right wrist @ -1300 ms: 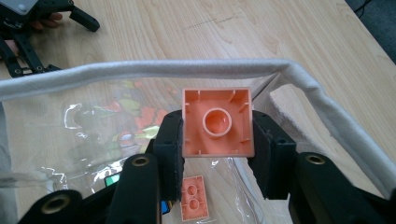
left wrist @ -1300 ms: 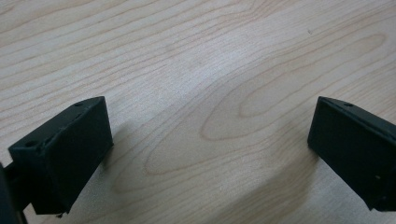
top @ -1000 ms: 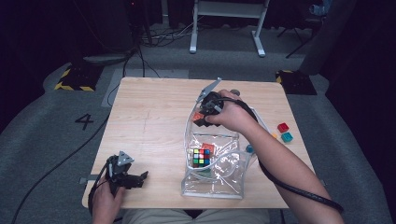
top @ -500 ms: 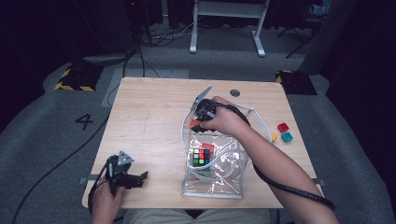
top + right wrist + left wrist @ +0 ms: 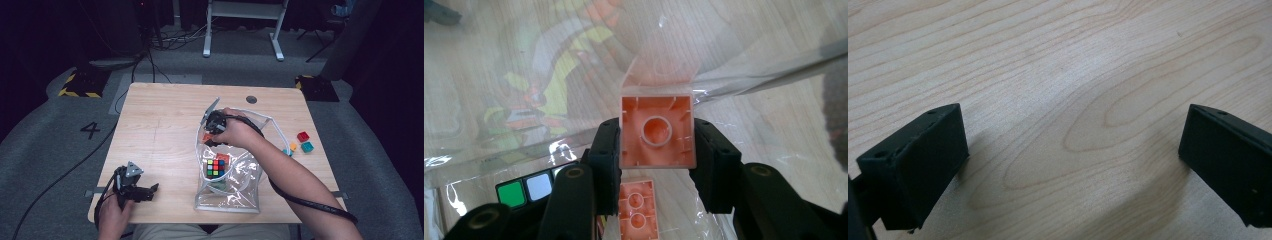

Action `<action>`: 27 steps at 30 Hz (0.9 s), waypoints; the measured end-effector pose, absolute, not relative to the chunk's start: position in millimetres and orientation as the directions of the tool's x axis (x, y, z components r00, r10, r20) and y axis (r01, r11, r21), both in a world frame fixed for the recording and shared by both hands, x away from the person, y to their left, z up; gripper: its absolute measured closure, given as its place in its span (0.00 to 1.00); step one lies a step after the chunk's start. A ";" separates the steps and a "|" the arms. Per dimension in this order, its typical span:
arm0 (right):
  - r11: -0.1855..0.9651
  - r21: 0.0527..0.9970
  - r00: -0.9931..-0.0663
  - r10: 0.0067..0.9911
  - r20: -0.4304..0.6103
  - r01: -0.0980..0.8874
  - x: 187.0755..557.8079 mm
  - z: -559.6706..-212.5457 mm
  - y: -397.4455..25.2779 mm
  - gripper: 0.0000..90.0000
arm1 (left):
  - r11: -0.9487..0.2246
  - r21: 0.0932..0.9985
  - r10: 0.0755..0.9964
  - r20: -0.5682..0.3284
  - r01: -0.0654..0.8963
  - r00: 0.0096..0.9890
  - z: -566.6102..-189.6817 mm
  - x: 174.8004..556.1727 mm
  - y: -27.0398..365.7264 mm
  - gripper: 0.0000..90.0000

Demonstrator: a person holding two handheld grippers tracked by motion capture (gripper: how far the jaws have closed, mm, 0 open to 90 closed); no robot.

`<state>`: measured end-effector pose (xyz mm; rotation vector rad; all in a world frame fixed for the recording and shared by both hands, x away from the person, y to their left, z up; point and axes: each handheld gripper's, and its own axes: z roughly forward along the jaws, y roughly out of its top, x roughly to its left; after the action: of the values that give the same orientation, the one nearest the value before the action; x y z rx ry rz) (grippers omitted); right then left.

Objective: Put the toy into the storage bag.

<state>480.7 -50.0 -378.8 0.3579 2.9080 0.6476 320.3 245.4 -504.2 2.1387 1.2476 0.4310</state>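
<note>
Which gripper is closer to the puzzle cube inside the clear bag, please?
The right. The right gripper holds an orange brick at the bag's mouth, just beyond the puzzle cube. The left gripper sits open at the table's near-left corner, well apart from it.

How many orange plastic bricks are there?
2: a square orange plastic brick clamped in the right tongs above the clear plastic bag, and an orange two-stud brick beneath it. More may be hidden.

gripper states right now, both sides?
Left gripper: jaws open, nothing between them, over bare table.
Right gripper: jaws shut on an orange brick, above the clear bag.
</note>
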 end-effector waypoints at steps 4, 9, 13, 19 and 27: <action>0.877 0.436 -0.962 0.263 -0.079 0.204 480.7 -379.5 -49.8 0.66 | -0.363 0.654 0.865 -0.028 0.664 0.501 -504.2 320.3 245.4 0.00; 0.865 0.453 -0.960 0.273 -0.069 0.213 481.0 -380.9 -51.6 0.64 | -0.363 0.654 0.865 -0.028 0.664 0.501 -504.2 320.3 245.4 0.00; 0.863 0.451 -0.959 0.278 -0.051 0.226 480.0 -383.8 -50.9 0.60 | -0.363 0.654 0.865 -0.030 0.664 0.502 -504.3 320.3 245.4 0.00; 0.856 0.459 -0.956 0.290 -0.050 0.236 480.0 -383.6 -50.8 0.51 | -0.362 0.654 0.865 -0.030 0.664 0.501 -504.3 320.3 245.4 0.00; 0.827 0.497 -0.947 0.320 -0.030 0.264 479.0 -375.3 -58.1 0.48 | -0.362 0.654 0.865 -0.030 0.664 0.502 -504.3 320.3 245.3 0.00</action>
<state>479.0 -58.1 -375.3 0.4645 2.8952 0.7627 320.3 245.3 -504.3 2.1380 1.2476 0.4280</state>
